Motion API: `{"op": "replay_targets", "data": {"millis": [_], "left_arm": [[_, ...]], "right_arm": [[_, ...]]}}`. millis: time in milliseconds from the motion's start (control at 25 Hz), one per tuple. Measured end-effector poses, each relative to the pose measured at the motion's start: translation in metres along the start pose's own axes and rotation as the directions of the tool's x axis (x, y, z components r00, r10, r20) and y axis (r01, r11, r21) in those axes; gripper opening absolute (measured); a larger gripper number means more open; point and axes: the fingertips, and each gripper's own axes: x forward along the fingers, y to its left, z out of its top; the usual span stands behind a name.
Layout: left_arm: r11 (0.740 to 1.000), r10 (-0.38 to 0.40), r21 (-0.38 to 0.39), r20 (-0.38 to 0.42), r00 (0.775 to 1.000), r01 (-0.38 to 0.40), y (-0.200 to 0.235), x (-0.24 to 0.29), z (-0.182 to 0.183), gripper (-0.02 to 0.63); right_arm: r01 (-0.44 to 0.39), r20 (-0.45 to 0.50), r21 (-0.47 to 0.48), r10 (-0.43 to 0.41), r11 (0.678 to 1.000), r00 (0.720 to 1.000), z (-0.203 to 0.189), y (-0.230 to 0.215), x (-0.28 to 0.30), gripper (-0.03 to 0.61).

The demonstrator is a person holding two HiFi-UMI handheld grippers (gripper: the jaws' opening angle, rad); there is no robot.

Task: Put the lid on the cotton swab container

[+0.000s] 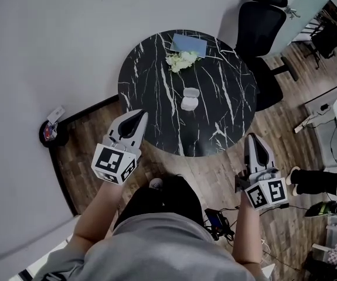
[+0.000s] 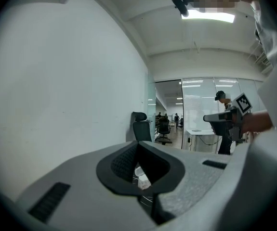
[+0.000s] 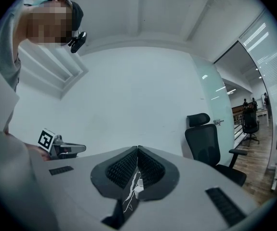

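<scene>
The left gripper (image 1: 139,116) and right gripper (image 1: 254,138) had their jaws clenched and empty, at eight and four o'clock from the cotton swab container (image 1: 189,99).

Office: swivel chairs (image 1: 262,23), glass partition (image 2: 201,105), desk (image 2: 199,133).

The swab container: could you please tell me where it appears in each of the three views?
Head view: the container sits mid-table, just above the picture's centre.
Left gripper view: small and white, low centre.
Right gripper view: small and white, low centre.
Shared landmark: the black chair, mid-frame in the left gripper view, right of centre in the right gripper view.
</scene>
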Motion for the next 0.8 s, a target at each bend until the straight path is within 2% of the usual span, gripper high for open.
{"op": "replay_targets", "data": {"millis": [280, 800], "left_arm": [[0.999, 0.032, -0.022, -0.022, 0.999, -0.032, 0.005, 0.029, -0.008, 0.006], [0.991, 0.133, -0.02, -0.014, 0.991, -0.133, 0.014, 0.107, -0.005, 0.006]], "right_arm": [[-0.045, -0.021, 0.005, 0.045, 0.999, 0.999, 0.002, -0.038, 0.039, 0.026], [-0.227, -0.021, 0.018, 0.227, 0.974, 0.974, 0.013, -0.108, 0.123, 0.026]]}}
